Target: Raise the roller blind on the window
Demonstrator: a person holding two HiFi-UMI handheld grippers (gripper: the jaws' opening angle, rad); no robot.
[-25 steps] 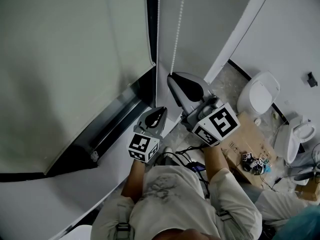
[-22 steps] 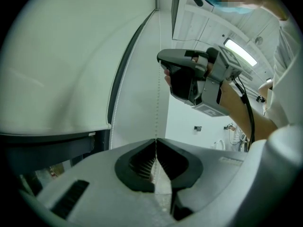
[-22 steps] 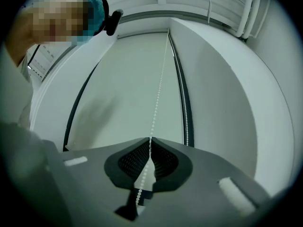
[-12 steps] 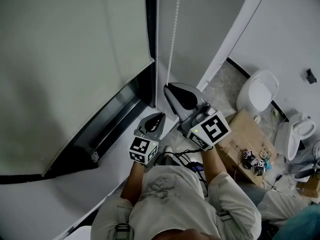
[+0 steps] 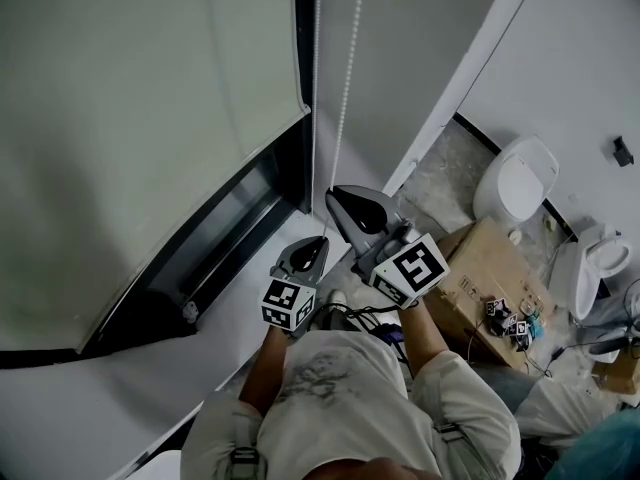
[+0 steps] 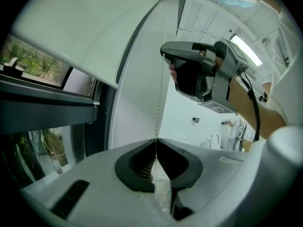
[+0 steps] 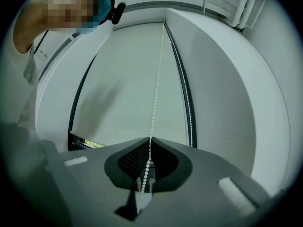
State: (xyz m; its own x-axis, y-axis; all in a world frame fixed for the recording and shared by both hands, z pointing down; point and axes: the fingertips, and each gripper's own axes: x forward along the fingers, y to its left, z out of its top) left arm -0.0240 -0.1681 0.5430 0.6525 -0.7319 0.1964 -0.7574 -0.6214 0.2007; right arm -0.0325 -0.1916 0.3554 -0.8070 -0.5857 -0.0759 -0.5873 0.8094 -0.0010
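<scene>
Head view: roller blind (image 5: 150, 118) hangs partly raised, its bead chain (image 5: 346, 68) right of it, pinched by closed jaws of right gripper (image 5: 331, 194) above and left gripper (image 5: 321, 239) below; best pulled straight down, evenly, without slipping.

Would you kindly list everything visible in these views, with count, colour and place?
roller blind: one, pale grey, over the window, bottom edge partly raised
window frame: one, black, below the blind
bead chain: two strands, white, hanging right of the blind
toilets: two, white, floor at right
cardboard box: one, brown, floor beside the toilets
left gripper: one, grey, shut on the bead chain
right gripper: one, grey, shut on the same chain, above the left
</scene>
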